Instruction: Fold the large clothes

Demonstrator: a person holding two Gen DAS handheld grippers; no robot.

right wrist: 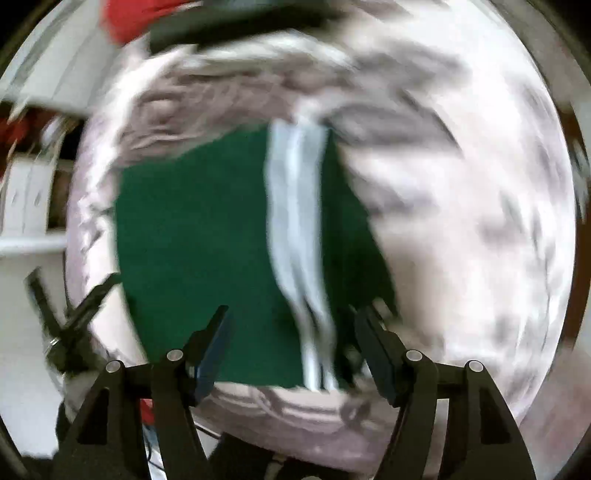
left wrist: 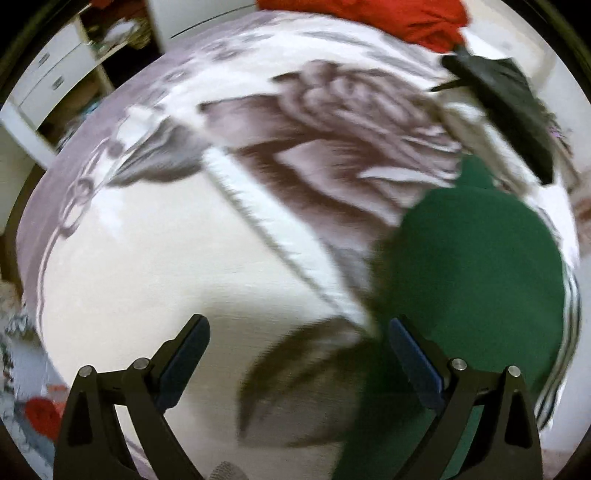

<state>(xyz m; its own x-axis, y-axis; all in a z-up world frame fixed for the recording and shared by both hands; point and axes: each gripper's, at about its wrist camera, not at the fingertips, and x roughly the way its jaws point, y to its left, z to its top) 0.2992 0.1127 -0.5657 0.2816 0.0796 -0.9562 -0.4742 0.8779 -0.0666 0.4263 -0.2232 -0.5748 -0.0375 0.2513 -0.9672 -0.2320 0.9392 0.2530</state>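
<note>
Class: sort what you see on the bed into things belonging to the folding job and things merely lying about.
Job: dark green garment with white stripes; open left gripper; open right gripper.

Lying about: red clothing heap; black cloth; white drawer unit.

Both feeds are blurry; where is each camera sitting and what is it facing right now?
Left wrist: sits behind the left claw, open, looking down at the rose-print bedspread, with the dark green garment with white stripes to its right.
Right wrist: behind the right claw, open, looking straight down on that garment.
Shared: garment, bedspread, red cloth pile.
</note>
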